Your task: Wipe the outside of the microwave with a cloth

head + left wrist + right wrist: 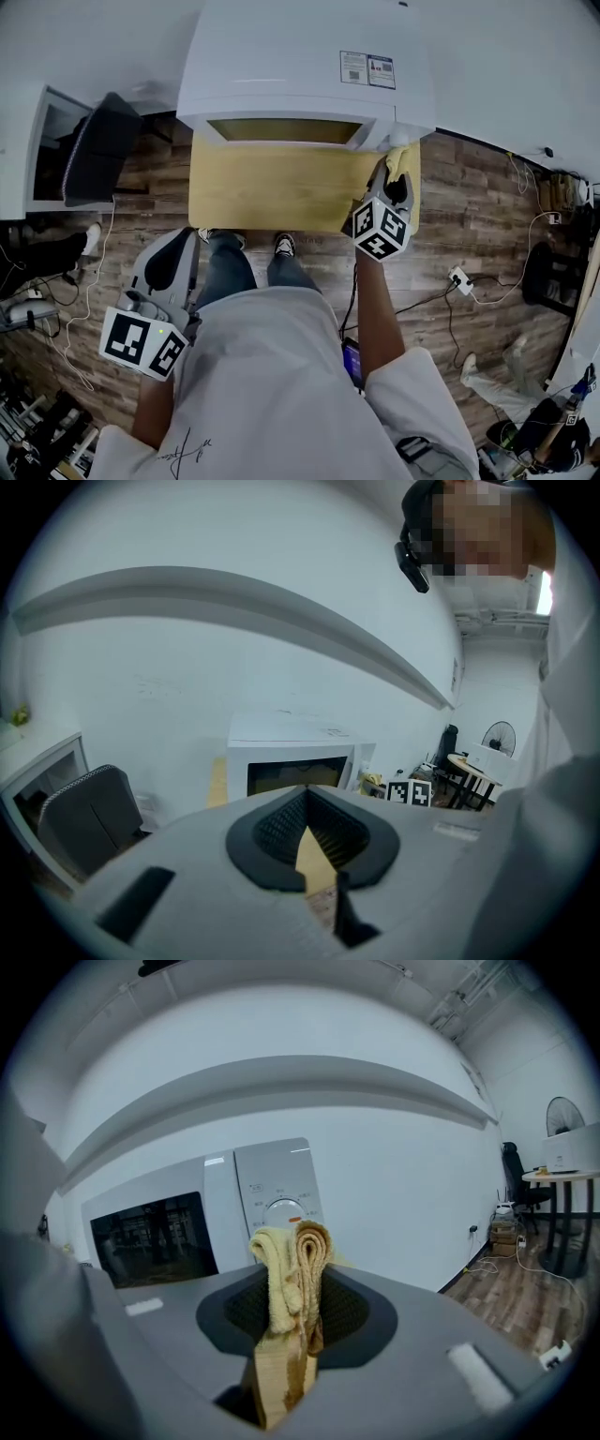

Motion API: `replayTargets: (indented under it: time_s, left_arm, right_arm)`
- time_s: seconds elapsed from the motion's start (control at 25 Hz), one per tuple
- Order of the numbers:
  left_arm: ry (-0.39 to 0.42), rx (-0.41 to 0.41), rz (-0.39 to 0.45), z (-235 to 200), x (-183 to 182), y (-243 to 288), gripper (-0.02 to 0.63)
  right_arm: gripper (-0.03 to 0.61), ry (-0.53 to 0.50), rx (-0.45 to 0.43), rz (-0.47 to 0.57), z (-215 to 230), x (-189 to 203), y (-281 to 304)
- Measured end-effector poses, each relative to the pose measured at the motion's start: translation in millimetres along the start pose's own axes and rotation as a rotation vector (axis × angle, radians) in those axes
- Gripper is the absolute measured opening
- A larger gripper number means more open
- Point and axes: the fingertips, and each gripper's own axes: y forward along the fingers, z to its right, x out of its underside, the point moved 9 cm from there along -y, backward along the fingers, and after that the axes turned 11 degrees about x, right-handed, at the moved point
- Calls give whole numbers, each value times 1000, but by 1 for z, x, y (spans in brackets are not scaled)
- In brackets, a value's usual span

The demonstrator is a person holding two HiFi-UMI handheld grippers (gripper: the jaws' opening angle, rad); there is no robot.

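Two grippers here, only one is busy. Head view: the white boxy microwave (309, 66) sits at the far edge of a light wooden table (272, 187), door facing the person. The right gripper (397, 180) is up at the microwave's near right corner with a folded yellow terry cloth (404, 157) poking out of its tip, right against the front of the microwave. The left gripper (178, 246) hangs low at the person's left side, well apart from the table.

Left gripper view: its jaws meet at the tip with nothing caught between them, and the microwave is far off straight ahead.

Right gripper view: the jaws are pinched on the cloth, which bunches up past the tips. Just beyond it is the microwave's control panel with its round dial (284, 1211), and the dark door window is further left.
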Motion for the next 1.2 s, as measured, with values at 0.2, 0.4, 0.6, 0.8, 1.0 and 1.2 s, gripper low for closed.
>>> replayTargets:
  time_s: [0.2, 0.4, 0.6, 0.8, 1.0, 1.2]
  left_arm:
    - [-13, 8, -2, -3, 3, 0, -9]
    - [-25, 3, -1, -9, 6, -3, -9]
    - [-39, 1, -2, -12, 7, -3, -9]
    - [-48, -1, 1, -13, 8, -4, -9]
    - [-55, -7, 8, -15, 7, -4, -9]
    - [-63, -13, 9, -16, 8, -4, -9]
  right_arm:
    - [120, -22, -68, 1, -25, 4, -12]
    - [118, 33, -32, 4, -34, 4, -17]
    - [118, 40, -27, 19, -41, 1, -25]
    - [118, -6, -59, 52, -51, -1, -35]
    - [119, -36, -95, 73, -63, -2, -37]
    - [120, -71, -138, 75, -74, 3, -40]
